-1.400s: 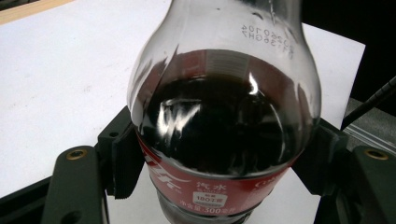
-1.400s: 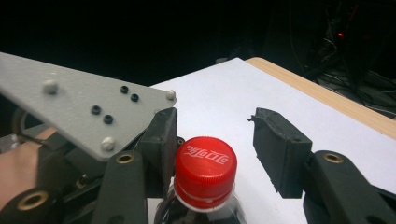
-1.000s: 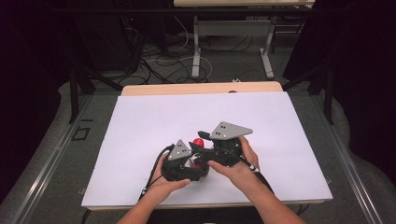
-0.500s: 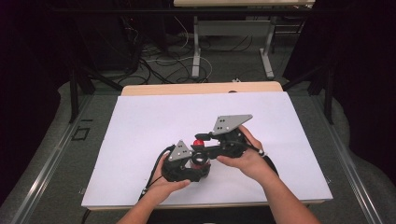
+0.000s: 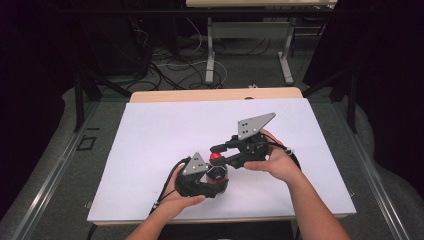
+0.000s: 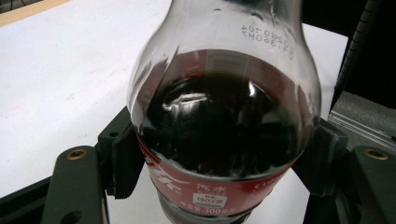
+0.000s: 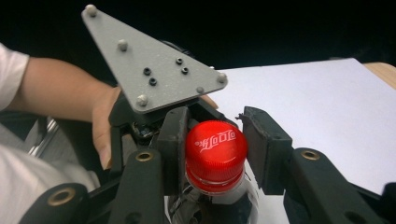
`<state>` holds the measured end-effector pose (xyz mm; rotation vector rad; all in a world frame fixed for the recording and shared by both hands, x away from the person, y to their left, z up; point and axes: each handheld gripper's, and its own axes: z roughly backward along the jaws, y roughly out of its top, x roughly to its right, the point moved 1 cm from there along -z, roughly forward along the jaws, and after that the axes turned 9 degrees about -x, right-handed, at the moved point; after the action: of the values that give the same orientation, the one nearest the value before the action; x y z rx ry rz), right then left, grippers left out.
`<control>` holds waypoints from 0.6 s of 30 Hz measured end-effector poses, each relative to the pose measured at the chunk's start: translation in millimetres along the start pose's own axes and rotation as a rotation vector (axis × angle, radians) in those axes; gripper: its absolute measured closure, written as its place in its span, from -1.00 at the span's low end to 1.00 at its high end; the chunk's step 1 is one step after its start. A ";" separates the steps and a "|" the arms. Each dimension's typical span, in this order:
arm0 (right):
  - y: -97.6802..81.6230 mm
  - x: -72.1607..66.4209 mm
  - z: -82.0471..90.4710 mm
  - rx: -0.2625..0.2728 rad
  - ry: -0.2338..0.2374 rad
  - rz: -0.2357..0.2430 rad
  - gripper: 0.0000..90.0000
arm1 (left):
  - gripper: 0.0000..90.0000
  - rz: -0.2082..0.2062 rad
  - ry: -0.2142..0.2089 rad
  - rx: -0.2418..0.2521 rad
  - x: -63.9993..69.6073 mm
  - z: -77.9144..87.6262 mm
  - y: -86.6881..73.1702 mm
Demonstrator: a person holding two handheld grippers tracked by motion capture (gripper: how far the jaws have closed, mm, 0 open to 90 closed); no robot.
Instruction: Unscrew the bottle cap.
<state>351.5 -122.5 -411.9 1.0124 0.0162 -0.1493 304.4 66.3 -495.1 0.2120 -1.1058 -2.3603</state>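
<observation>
I'm holding the cola bottle [image 6: 224, 140] upright on the white table [image 5: 150, 140], near its front edge; L gripper [image 5: 212, 184] is clamping the bottle body, pads pressing both sides just above the red label. R gripper [image 7: 215, 154] is straddling the red cap [image 7: 215, 148]; jaws have just been opening, one pad touching the cap, the other standing just clear.
</observation>
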 end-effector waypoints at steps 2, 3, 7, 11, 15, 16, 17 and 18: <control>1.2 -4.7 -0.7 0.029 -0.047 -0.028 0.11 | -0.34 0.013 0.005 0.002 -1.5 1.0 0.1; 2.0 -7.8 -1.5 0.033 -0.067 -0.040 0.10 | -0.34 0.022 0.008 0.003 -2.2 1.6 0.0; 5.7 -22.3 -6.8 0.035 -0.207 -0.078 0.07 | -0.34 0.036 0.024 0.009 -5.2 2.5 -0.1; 9.0 -33.4 -11.2 0.048 -0.329 -0.087 0.07 | -0.34 0.043 0.027 0.003 -6.4 3.3 -0.4; 10.3 -40.8 -19.3 0.035 -0.393 -0.088 0.07 | -0.34 0.054 0.033 0.014 -5.3 2.8 0.0; 10.4 -41.7 -21.2 0.040 -0.417 -0.095 0.06 | -0.34 0.055 0.035 0.015 -5.1 2.6 0.0; 10.3 -41.9 -22.2 0.035 -0.431 -0.093 0.07 | -0.34 0.057 0.032 0.016 -4.8 2.4 0.1; 9.4 -42.0 -24.2 0.042 -0.474 -0.113 0.09 | -0.34 0.055 0.032 0.016 -4.9 2.5 0.2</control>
<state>312.5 -92.3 -413.3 0.9976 -0.3630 -0.4912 307.7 70.4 -493.7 0.2213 -1.1021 -2.2926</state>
